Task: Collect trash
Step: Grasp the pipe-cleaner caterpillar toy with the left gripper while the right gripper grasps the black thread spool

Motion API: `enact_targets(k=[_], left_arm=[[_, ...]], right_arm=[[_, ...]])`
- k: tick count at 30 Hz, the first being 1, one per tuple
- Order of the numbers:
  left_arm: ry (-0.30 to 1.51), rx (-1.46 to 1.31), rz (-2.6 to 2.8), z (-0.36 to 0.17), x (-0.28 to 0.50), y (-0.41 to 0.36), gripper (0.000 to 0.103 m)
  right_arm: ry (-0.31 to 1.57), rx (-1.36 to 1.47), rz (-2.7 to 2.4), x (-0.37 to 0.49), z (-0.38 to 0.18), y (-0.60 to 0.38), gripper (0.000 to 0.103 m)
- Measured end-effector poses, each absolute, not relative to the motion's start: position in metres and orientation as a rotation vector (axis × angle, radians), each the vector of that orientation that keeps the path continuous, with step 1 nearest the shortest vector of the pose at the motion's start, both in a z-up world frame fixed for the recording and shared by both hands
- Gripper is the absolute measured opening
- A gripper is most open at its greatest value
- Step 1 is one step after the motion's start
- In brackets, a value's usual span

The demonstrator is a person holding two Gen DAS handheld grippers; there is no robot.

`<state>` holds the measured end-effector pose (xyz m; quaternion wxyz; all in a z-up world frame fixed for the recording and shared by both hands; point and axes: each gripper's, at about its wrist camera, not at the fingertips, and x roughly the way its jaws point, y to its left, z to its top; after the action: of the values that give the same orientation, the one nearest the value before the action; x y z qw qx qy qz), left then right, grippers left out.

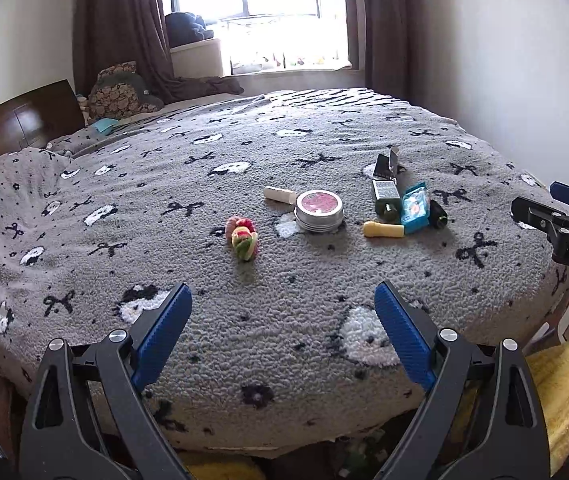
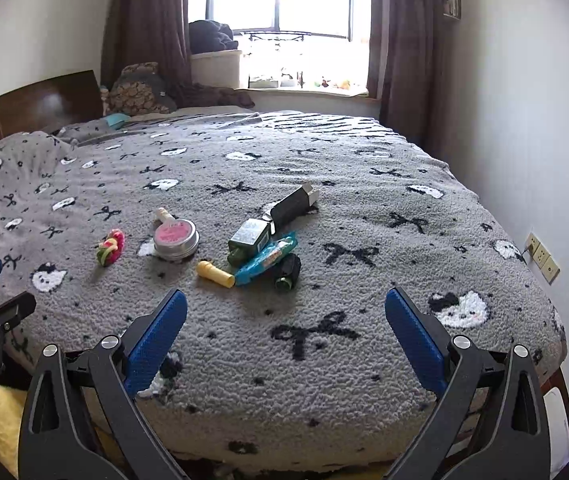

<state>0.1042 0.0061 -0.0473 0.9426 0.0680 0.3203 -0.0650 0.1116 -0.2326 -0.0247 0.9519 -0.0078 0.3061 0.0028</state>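
Small items lie in the middle of a bed with a grey patterned blanket (image 1: 324, 320). There is a round metal tin with a pink lid (image 1: 319, 209) (image 2: 176, 238), a cream tube (image 1: 279, 194), a colourful hair scrunchie (image 1: 243, 237) (image 2: 110, 247), a yellow tube (image 1: 383, 229) (image 2: 215, 273), a blue wrapper (image 1: 415, 207) (image 2: 267, 257), a green box (image 1: 385, 197) (image 2: 249, 238), a dark bottle (image 1: 438, 213) (image 2: 288, 271) and an open black box (image 1: 387, 165) (image 2: 293, 206). My left gripper (image 1: 283, 334) is open and empty at the bed's near edge. My right gripper (image 2: 285, 338) is open and empty, short of the items.
A wooden headboard (image 1: 16, 124) and pillows (image 1: 120, 92) are at the left. A window with brown curtains (image 1: 380, 20) is at the back. A white wall (image 2: 524, 120) with sockets (image 2: 542, 258) runs along the right. Something yellow and fluffy (image 1: 560, 384) lies below the bed's near edge.
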Motion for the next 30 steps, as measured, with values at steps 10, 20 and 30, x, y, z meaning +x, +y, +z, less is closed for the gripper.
enact_targets(k=[10, 20, 30], left_arm=[[0.721, 0.126, -0.045, -0.073, 0.175, 0.039, 0.088], [0.835, 0.128, -0.06, -0.116, 0.246, 0.038, 0.08], [0.903, 0.092, -0.057, -0.145, 0.289, 0.035, 0.064]], right_arm=[[0.688, -0.036, -0.029, 0.164, -0.054, -0.242, 0.099], [0.829, -0.028, -0.005, 0.208, -0.111, -0.246, 0.074], [0.861, -0.019, -0.006, 0.253, -0.131, -0.243, 0.07]])
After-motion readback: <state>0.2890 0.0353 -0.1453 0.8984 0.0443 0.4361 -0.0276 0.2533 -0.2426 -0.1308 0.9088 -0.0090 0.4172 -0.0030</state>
